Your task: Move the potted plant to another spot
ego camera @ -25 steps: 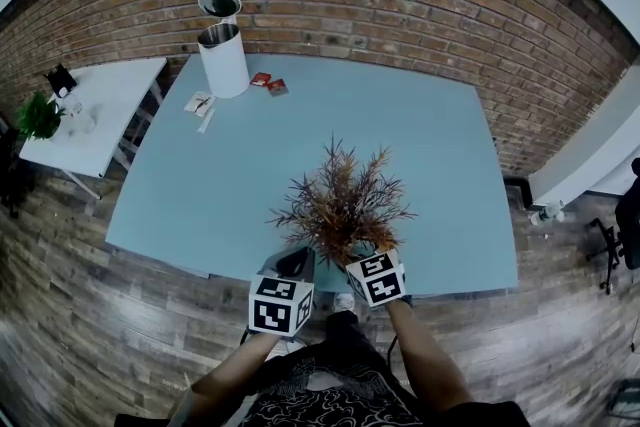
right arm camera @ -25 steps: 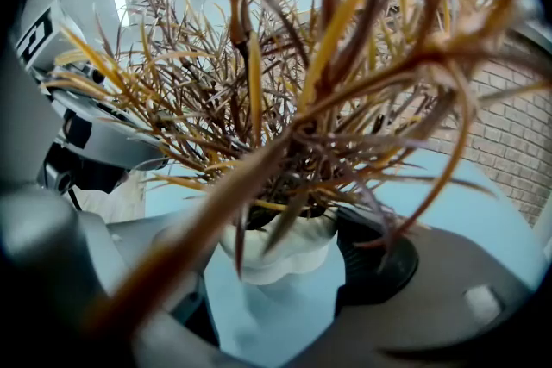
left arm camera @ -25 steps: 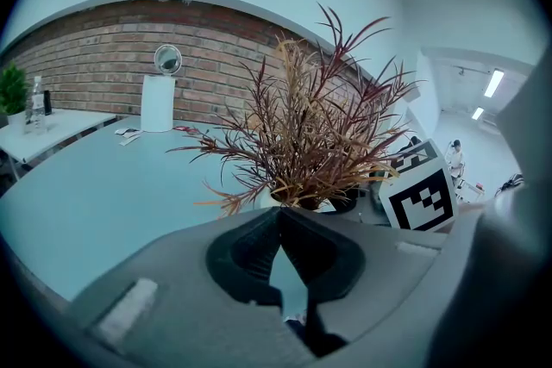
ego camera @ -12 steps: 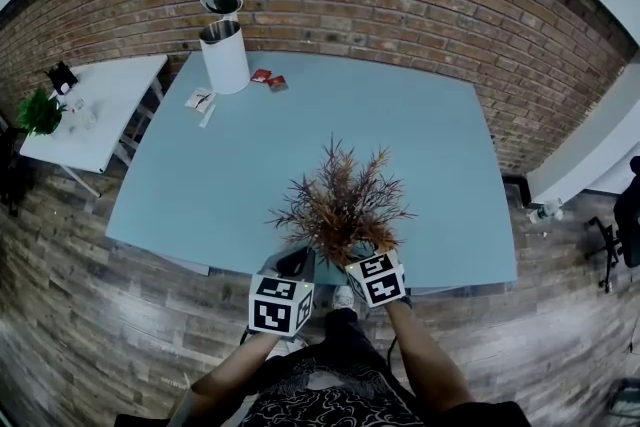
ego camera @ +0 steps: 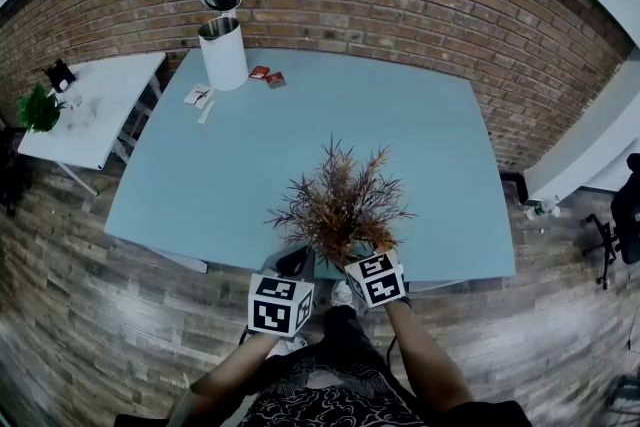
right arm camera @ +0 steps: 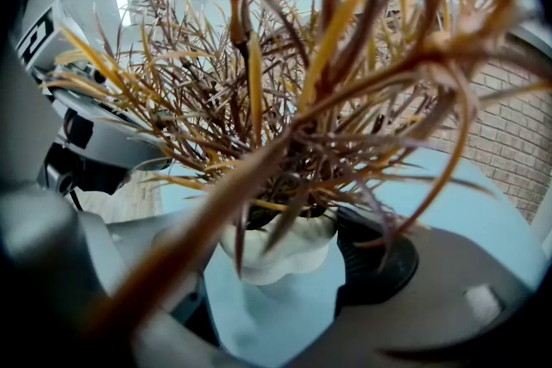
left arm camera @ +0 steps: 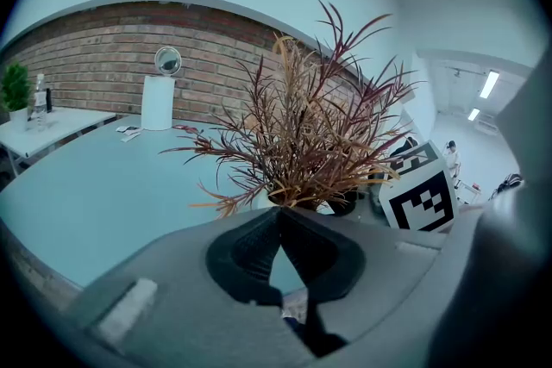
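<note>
The potted plant (ego camera: 342, 205) stands upright at the near edge of the surface (ego camera: 300, 105), pinched at its pot by the right claw (right arm camera: 280, 263); the left claw (left arm camera: 278, 218), pressed together and empty, sits just left of it.

Grey, black-padded left gripper (left arm camera: 278, 218); patterned black top (ego camera: 320, 397)

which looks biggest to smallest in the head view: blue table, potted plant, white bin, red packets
1. blue table
2. potted plant
3. white bin
4. red packets
The plant is nearer the camera than the bin, so their real sizes may differ.
</note>
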The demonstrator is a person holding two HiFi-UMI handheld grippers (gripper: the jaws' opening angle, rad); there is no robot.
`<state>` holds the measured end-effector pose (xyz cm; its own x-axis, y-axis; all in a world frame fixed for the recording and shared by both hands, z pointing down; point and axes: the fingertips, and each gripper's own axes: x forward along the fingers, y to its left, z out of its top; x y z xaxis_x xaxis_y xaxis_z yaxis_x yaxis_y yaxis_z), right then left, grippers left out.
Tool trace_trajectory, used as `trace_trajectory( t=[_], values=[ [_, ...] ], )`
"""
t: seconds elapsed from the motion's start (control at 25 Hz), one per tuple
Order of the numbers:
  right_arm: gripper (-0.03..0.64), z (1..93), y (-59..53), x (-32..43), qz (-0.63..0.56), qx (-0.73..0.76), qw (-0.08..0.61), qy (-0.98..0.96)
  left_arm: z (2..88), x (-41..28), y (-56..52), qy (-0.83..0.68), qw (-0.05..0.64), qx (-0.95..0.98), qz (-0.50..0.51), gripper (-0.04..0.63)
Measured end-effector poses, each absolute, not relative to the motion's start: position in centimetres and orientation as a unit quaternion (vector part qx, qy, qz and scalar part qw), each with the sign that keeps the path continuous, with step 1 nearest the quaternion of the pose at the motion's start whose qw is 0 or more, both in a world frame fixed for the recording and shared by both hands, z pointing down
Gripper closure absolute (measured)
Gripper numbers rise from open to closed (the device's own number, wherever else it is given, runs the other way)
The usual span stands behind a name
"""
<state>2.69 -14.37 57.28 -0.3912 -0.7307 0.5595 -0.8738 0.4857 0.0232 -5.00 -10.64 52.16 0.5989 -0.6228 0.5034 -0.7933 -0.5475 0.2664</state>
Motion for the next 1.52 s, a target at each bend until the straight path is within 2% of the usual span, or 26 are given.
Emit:
trace_trajectory(
  t=[0.56, 1.08, 1.52],
  values=[
    [0.198, 56.8, -12.9, 3.4, 0.153, 0.531, 0.237, -0.799, 52.0, -5.0, -9.0, -0.403, 0.240, 0.866, 0.172, 0.595],
    [0.351, 55.4, -10.7, 4.2, 0.180, 0.555, 0.199, -0.788, 51.8, -3.2, -8.3, -0.401, 0.232, 0.868, 0.176, 0.595],
    [0.442, 53.8, -7.3, 4.9, 0.181, 0.538, 0.183, -0.803, 51.6, -1.5, -5.8, -0.422, 0.227, 0.860, 0.178, 0.595]
  ],
)
